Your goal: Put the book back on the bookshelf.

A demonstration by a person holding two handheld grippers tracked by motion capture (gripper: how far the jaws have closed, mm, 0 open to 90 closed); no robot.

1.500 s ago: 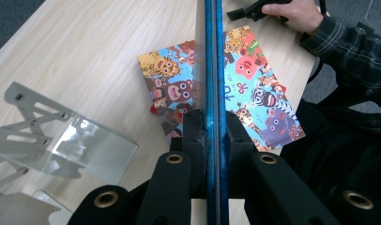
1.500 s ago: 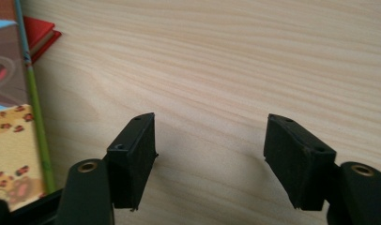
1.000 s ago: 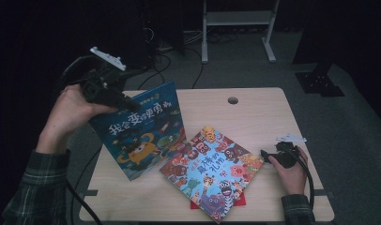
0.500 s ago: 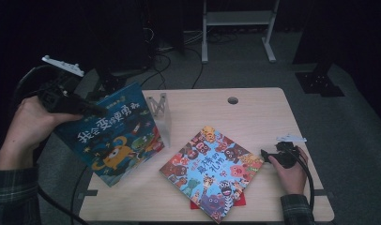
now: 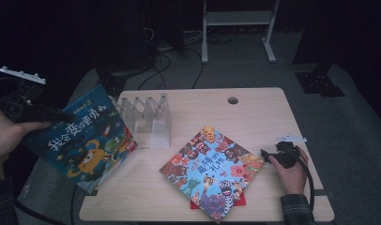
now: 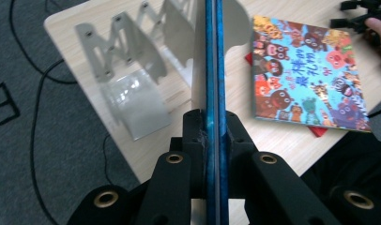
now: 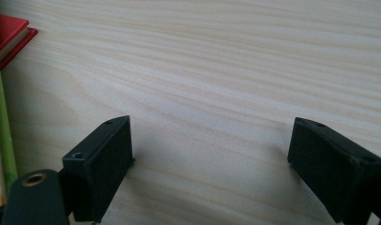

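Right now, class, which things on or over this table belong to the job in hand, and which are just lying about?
In the job:
- left gripper, shut on the blue book
- white book rack

Lying about:
- colourful book flat on the table
- red book beneath it
- right gripper, open, idle

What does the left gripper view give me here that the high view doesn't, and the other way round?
Left gripper view: the blue book edge-on, its edge clamped between the left gripper jaws.

High view: that book's cover, hanging past the table's left edge; the person's left hand; a round hole in the table.

Both: the white folding rack, the colourful book lying flat over a red one, and the right gripper resting beside them.
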